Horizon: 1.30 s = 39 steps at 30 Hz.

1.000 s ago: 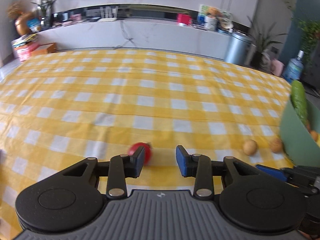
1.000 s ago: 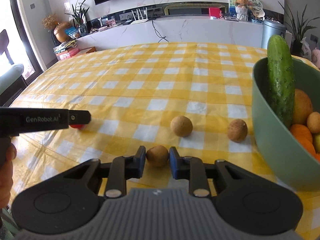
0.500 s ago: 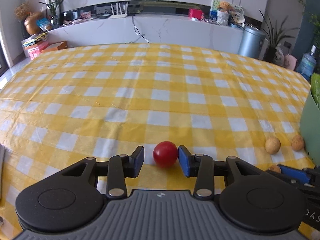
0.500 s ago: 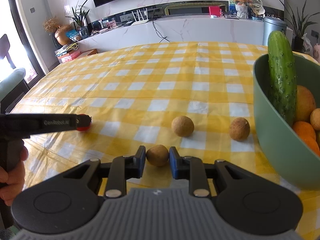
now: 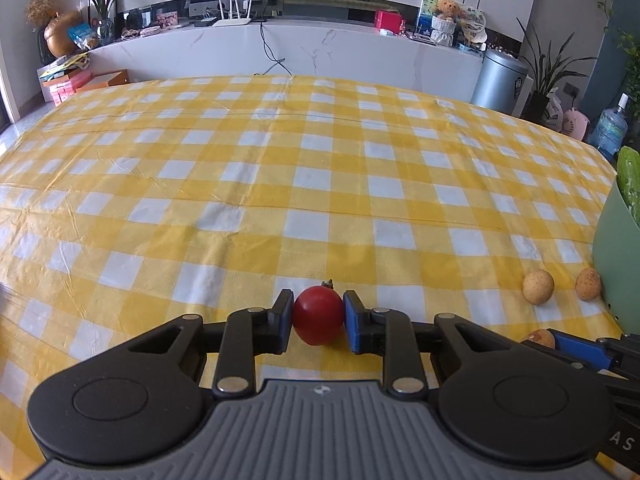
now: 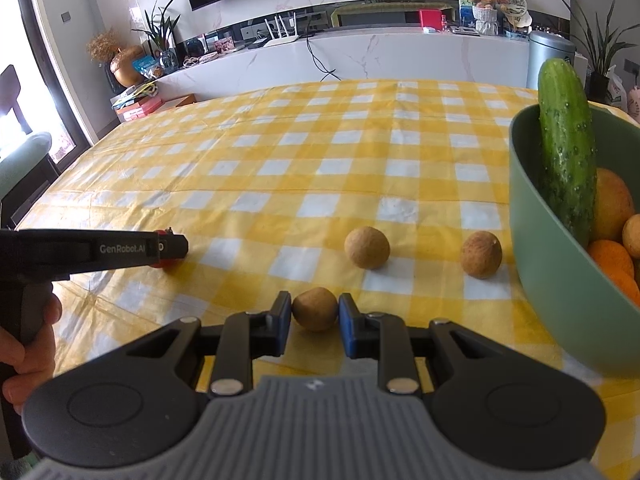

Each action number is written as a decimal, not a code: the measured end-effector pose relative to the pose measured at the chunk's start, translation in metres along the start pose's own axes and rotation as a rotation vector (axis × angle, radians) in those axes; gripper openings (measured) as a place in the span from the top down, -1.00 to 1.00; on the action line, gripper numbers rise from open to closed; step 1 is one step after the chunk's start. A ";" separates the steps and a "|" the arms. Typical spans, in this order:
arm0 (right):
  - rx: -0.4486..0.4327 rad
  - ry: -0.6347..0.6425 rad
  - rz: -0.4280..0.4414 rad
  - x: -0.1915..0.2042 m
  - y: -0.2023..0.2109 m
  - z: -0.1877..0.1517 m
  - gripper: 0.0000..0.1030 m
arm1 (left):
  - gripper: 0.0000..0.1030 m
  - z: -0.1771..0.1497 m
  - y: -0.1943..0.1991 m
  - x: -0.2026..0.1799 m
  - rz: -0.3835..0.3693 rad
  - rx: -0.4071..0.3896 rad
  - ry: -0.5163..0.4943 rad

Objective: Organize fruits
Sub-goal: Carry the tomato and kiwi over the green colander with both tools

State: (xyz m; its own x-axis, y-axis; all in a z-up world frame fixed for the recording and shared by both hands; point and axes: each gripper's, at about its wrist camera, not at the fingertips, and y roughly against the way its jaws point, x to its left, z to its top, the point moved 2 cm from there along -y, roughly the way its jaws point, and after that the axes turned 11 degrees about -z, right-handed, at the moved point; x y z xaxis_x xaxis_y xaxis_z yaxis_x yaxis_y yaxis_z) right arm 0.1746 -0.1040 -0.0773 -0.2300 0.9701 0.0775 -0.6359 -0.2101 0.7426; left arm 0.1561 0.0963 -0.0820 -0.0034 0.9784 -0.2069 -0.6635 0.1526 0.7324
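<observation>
A small red tomato (image 5: 318, 314) sits on the yellow checked tablecloth. My left gripper (image 5: 318, 320) is closing on it, and both blue pads touch its sides. In the right wrist view the left gripper (image 6: 172, 246) reaches in from the left, hiding most of the tomato (image 6: 162, 262). My right gripper (image 6: 315, 314) is shut on a small round brown fruit (image 6: 315, 308) that rests on the cloth. Two more brown fruits (image 6: 367, 248) (image 6: 481, 255) lie just beyond it. The green bowl (image 6: 560, 300) on the right holds a cucumber (image 6: 566, 148) and orange fruits.
A person's hand (image 6: 28, 352) holds the left gripper's handle at the left edge. The tablecloth (image 5: 280, 152) stretches far ahead. A white counter with clutter, a grey bin (image 5: 498, 80) and potted plants stand beyond the table.
The left gripper shifted to bring the tomato between its jaws, then closed until the pads touched it. The right gripper stayed still, shut on the brown fruit.
</observation>
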 end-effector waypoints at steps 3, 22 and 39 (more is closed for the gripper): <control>0.000 0.007 -0.004 0.002 0.000 0.000 0.57 | 0.44 -0.001 0.000 -0.002 0.002 0.006 -0.011; -0.100 -0.016 -0.015 -0.008 0.040 0.000 0.58 | 0.45 0.005 0.053 -0.050 -0.082 -0.049 -0.049; -0.290 -0.077 -0.174 -0.075 0.144 0.001 0.58 | 0.45 0.019 0.097 -0.158 -0.231 -0.123 -0.198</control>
State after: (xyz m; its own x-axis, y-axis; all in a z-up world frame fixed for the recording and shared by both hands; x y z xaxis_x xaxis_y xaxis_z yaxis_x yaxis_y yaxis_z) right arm 0.1012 -0.2067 0.0244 -0.0500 0.9984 0.0246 -0.8464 -0.0554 0.5296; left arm 0.1070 -0.0409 0.0340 0.2951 0.9298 -0.2200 -0.7152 0.3676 0.5945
